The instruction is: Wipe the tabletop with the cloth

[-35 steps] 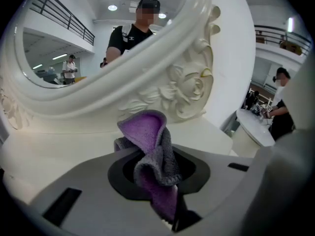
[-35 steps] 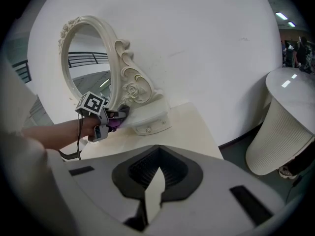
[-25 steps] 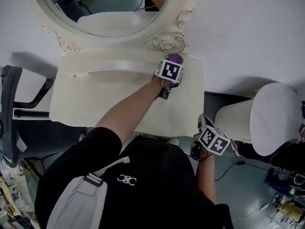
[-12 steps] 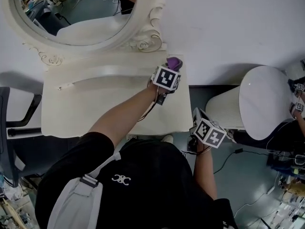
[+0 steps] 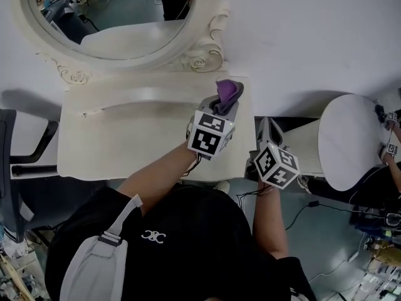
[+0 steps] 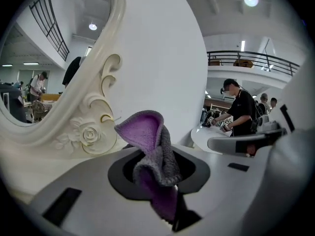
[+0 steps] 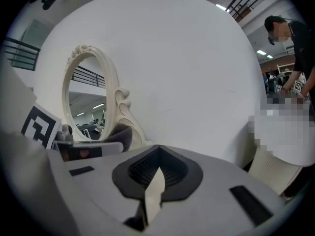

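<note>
A purple and grey cloth (image 6: pixel 150 149) sticks up, bunched, from my left gripper (image 6: pixel 160 173), which is shut on it. In the head view the cloth (image 5: pixel 229 91) hangs raised over the back right part of the cream tabletop (image 5: pixel 125 137), beyond the left gripper (image 5: pixel 224 107) and its marker cube. I cannot tell whether the cloth touches the table. My right gripper (image 5: pixel 264 128) hovers just off the table's right edge. It is shut (image 7: pixel 155 175) with nothing in it, and its jaws meet along a thin slit.
An ornate oval mirror (image 5: pixel 119 17) stands at the back of the table against the white wall. A white chair (image 5: pixel 351 143) is to the right and a black chair (image 5: pixel 19 149) to the left. A person (image 6: pixel 241 109) works at a counter beyond.
My left gripper has risen from the table's back right corner toward the camera, taking the cloth with it. The right gripper has also come up and forward beside the table's right edge.
</note>
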`<state>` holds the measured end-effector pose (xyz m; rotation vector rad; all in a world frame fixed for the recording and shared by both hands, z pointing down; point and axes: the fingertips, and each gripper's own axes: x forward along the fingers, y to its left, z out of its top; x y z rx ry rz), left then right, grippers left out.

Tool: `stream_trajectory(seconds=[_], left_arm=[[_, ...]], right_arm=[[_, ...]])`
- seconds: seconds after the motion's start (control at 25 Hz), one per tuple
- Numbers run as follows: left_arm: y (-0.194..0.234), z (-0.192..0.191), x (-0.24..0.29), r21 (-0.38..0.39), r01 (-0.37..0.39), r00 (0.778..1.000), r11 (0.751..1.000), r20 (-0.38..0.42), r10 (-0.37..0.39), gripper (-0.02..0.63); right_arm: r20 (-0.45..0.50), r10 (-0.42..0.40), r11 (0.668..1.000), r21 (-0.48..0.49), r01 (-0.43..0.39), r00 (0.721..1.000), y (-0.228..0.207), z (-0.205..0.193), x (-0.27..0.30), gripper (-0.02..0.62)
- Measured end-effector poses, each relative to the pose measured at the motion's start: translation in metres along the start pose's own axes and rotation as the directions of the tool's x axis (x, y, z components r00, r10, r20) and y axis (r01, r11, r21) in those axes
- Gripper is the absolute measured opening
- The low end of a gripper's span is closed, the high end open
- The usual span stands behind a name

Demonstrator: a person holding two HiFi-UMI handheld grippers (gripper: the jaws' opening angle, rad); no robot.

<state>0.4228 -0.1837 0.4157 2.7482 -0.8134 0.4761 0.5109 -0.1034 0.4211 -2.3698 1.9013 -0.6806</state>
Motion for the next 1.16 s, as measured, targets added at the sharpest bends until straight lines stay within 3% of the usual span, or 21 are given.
stream_trajectory(seconds=[0.2, 0.4, 1.16], left_arm=[[-0.005, 0.002, -0.010, 0.034, 0.012, 1.000, 0.999, 0.003, -0.012, 0.084], [-0.003, -0.004, -0.012, 0.004, 0.010, 1.000, 1.000, -0.007, -0.010, 0.084], [-0.021, -0.006, -0.023, 0.048, 0.048, 0.999, 0.998, -0.011, -0.047, 0.084]], right_arm=[[0.079, 0.047, 0.998, -0.041, -0.044, 0.996, 0.029, 0.020, 0.003, 0.011], [0.083, 0.061, 0.998, -0.038, -0.058, 0.995, 0.033, 0.019, 0.000, 0.011], [0.052, 0.082, 0.995, -0.057, -0.079, 0.995, 0.046, 0.006, -0.010, 0.011]])
